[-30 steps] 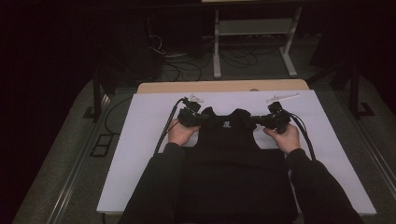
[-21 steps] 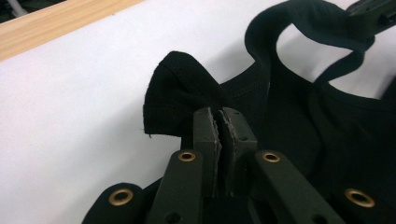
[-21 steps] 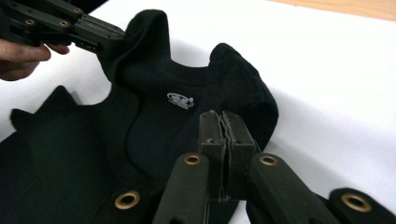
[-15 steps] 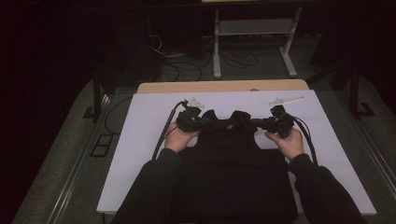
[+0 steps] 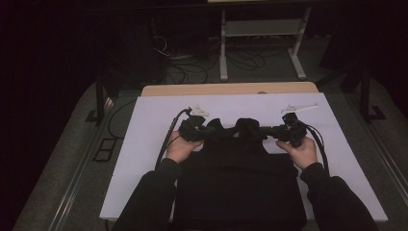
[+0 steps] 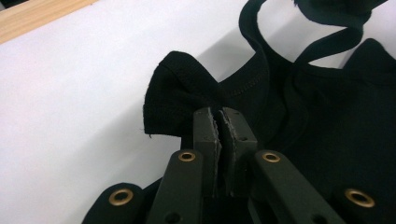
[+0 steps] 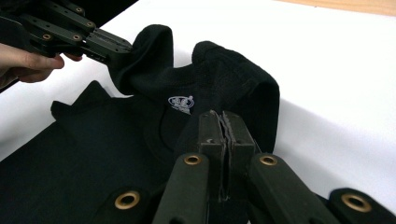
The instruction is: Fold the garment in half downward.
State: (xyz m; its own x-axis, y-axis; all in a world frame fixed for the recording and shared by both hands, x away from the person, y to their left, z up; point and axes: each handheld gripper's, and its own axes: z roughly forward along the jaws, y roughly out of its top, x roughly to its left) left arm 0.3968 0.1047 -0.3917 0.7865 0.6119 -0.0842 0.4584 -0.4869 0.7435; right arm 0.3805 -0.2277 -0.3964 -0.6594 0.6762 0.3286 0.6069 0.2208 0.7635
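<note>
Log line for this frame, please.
left tongs: shut on black garment | right tongs: shut on black garment | surface: white table

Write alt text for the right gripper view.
The right hand-held gripper is clamped shut on a fold of a black garment lying on a white table. Farther off, the left hand-held gripper, held by a hand, pinches another fold.

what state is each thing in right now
garment: black, lying flat on the sheet, top edge pinched up at both shoulders
left gripper: shut on the garment's shoulder
right gripper: shut on the other shoulder
white sheet: spread flat over the table
neck label: facing up inside the collar
</note>
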